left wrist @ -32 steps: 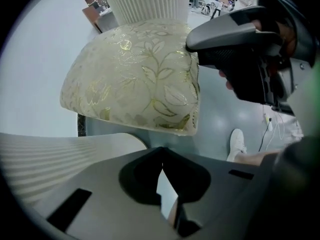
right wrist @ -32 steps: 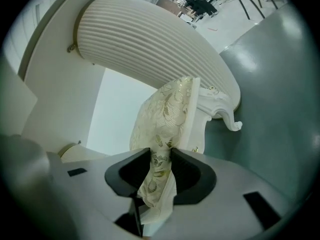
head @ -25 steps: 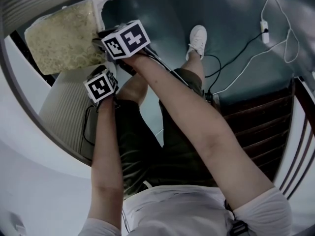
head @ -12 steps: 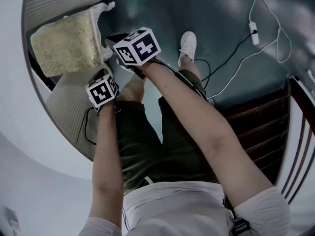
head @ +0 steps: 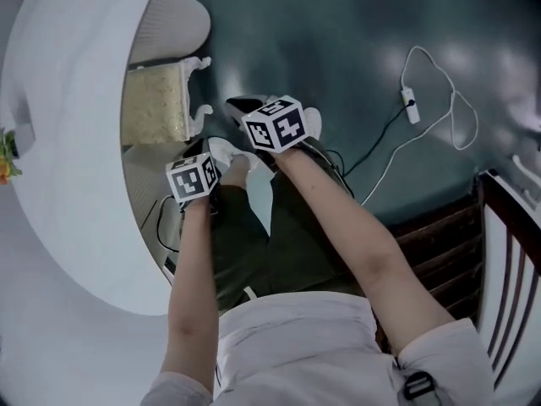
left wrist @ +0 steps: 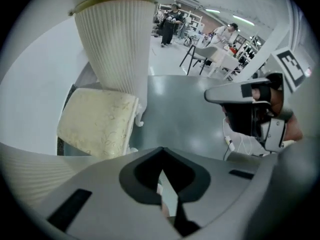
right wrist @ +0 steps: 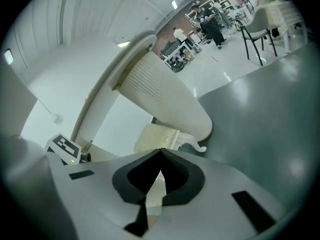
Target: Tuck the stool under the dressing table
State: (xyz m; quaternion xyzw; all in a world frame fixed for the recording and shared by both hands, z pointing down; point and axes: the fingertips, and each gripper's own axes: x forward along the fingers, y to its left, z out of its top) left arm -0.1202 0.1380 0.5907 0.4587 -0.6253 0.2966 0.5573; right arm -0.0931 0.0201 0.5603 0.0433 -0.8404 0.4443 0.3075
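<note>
My left gripper (left wrist: 162, 156) and right gripper (right wrist: 160, 156) are closed, empty, and clear of the stool (left wrist: 97, 129). It stands just ahead of them, largely under the table (head: 76, 184). The tucking looks essentially done.

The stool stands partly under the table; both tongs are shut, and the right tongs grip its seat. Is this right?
No. The right tongs are shut but grip nothing; the right gripper view shows them clear of the stool. The rest is right.
</note>
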